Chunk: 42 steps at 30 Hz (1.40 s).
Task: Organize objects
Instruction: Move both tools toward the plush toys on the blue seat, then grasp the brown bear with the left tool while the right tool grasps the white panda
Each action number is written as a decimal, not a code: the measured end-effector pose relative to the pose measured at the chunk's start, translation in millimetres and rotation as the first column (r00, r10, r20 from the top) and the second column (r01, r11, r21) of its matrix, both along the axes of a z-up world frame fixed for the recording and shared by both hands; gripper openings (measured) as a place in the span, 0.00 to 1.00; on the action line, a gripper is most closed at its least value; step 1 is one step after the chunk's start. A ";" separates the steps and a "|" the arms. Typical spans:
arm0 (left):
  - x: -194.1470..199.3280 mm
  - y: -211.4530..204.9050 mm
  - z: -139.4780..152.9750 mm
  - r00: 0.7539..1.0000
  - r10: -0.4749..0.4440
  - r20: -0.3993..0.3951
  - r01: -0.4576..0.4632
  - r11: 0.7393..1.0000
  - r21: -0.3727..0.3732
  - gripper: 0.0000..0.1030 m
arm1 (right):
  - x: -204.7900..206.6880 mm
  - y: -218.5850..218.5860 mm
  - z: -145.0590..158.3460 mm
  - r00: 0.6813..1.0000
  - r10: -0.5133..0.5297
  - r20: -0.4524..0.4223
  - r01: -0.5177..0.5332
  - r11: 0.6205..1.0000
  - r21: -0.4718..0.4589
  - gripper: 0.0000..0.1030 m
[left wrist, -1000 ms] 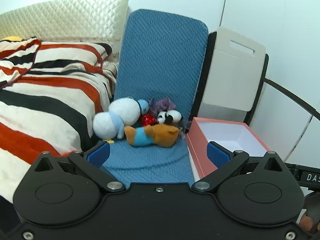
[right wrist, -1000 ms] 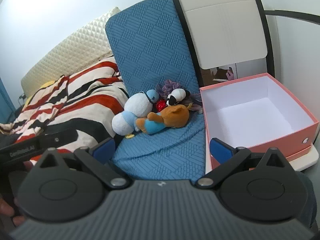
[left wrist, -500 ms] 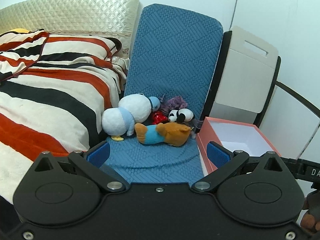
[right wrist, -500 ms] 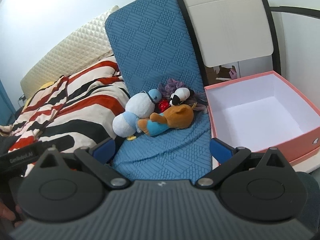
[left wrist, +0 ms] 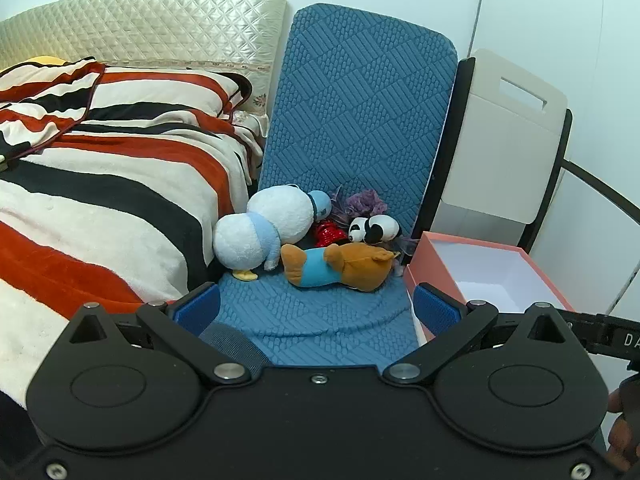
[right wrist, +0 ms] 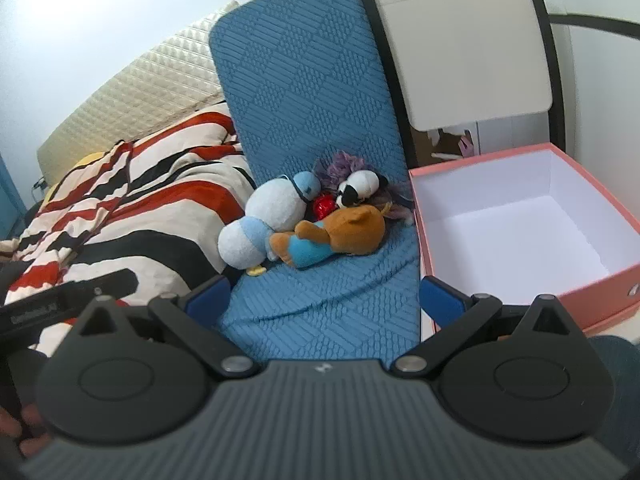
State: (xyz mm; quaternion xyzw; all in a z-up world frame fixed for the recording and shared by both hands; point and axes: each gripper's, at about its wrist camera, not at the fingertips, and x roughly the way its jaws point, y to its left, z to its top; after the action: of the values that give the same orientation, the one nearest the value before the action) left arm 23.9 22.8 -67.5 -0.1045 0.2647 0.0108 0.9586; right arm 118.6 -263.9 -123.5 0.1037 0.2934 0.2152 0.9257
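Both the left gripper [left wrist: 316, 308] and right gripper [right wrist: 324, 300] gape wide and empty short of the plush pile [left wrist: 304, 240] on the blue mat [left wrist: 320, 320] beside the pink box [right wrist: 524, 240]; toys look light, squashy, so pinch the brown one [right wrist: 340, 236] mid-body.

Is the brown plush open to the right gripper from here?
Probably yes. The right gripper is open and empty, and only bare blue mat lies ahead of the brown plush, which sits frontmost in the pile.
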 end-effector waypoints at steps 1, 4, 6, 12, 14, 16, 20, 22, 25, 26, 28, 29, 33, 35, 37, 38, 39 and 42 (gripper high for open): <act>-0.9 -0.1 0.3 1.000 -0.003 0.003 0.003 1.000 0.001 1.00 | -0.2 0.4 1.5 1.000 0.005 0.009 -0.005 1.000 -0.004 1.00; -1.5 -1.7 1.6 1.000 0.001 0.004 -0.001 1.000 0.010 1.00 | 1.2 2.7 4.4 0.999 0.025 0.024 -0.025 1.000 -0.003 1.00; -2.1 -2.8 3.3 1.000 0.003 0.005 -0.003 1.000 0.007 1.00 | 2.8 4.1 5.0 0.999 0.026 0.022 -0.026 1.000 -0.001 1.00; -4.2 -5.5 6.5 1.000 -0.001 0.011 0.001 1.000 0.004 1.00 | 7.6 2.5 7.8 0.999 0.049 0.011 -0.049 0.999 0.016 1.00; -3.7 -5.5 5.4 1.000 -0.003 0.008 0.003 1.000 0.003 1.00 | 7.8 0.7 8.9 0.999 0.051 0.013 -0.051 0.998 0.023 1.00; -2.0 -7.5 4.3 1.000 -0.007 0.003 0.007 1.000 0.007 1.00 | 9.3 -1.3 9.6 0.999 0.047 0.007 -0.047 0.999 0.024 1.00; 4.7 -9.8 -0.2 1.000 -0.016 -0.008 0.016 1.000 0.012 1.00 | 13.7 -6.4 4.4 0.999 0.028 -0.021 -0.027 0.999 0.048 1.00; 12.7 -10.1 -4.3 1.000 -0.023 -0.019 0.023 1.000 0.019 1.00 | 19.3 -7.9 0.6 0.999 0.019 -0.033 -0.017 0.998 0.058 1.00; 29.3 -11.7 -12.9 0.998 -0.042 -0.038 0.044 0.998 0.044 1.00 | 29.0 -6.9 -7.0 0.999 0.018 -0.036 -0.016 0.998 0.060 1.00; 35.6 -11.8 -16.5 0.998 -0.049 -0.044 0.052 0.997 0.052 1.00 | 33.4 -5.8 -10.0 0.999 0.020 -0.038 -0.018 0.998 0.063 1.00; 49.4 -12.3 -23.9 0.996 -0.064 -0.061 0.068 0.995 0.070 1.00 | 44.1 -3.1 -17.1 0.999 0.019 -0.045 -0.016 0.998 0.065 0.97; 56.4 -12.3 -27.7 0.995 -0.070 -0.069 0.076 0.994 0.078 1.00 | 49.2 -1.8 -19.9 0.999 0.019 -0.049 -0.016 0.998 0.065 0.97; 86.9 -13.0 -42.6 0.988 -0.110 -0.111 0.123 0.985 0.119 1.00 | 73.8 5.8 -32.4 0.999 0.019 -0.046 -0.016 0.998 0.068 0.95; 103.3 -14.0 -49.7 0.982 -0.136 -0.132 0.155 0.978 0.141 0.99 | 87.5 10.6 -37.2 0.999 0.022 -0.040 -0.019 0.997 0.070 0.92; 120.5 -16.3 -55.6 0.974 -0.170 -0.149 0.194 0.966 0.169 0.99 | 101.5 15.0 -40.2 0.999 0.021 -0.030 -0.019 0.997 0.069 0.83; 130.7 -18.3 -58.7 0.970 -0.185 -0.159 0.213 0.960 0.181 0.99 | 109.3 16.7 -41.7 0.999 0.017 -0.027 -0.015 0.998 0.069 0.80; 139.3 -20.1 -61.3 0.966 -0.198 -0.167 0.229 0.955 0.190 0.99 | 118.3 18.3 -43.2 0.999 0.012 -0.032 -0.010 0.998 0.069 0.76; 167.6 -30.1 -67.5 0.952 -0.241 -0.190 0.283 0.930 0.236 0.99 | 144.2 20.4 -47.6 0.999 -0.001 -0.036 0.004 0.996 0.086 0.75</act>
State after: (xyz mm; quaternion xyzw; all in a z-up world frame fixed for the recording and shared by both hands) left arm 191.5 -7.3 -135.0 0.0600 0.3473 -0.0746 0.9329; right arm 262.7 -243.5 -171.1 0.1478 0.3003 0.2245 0.9152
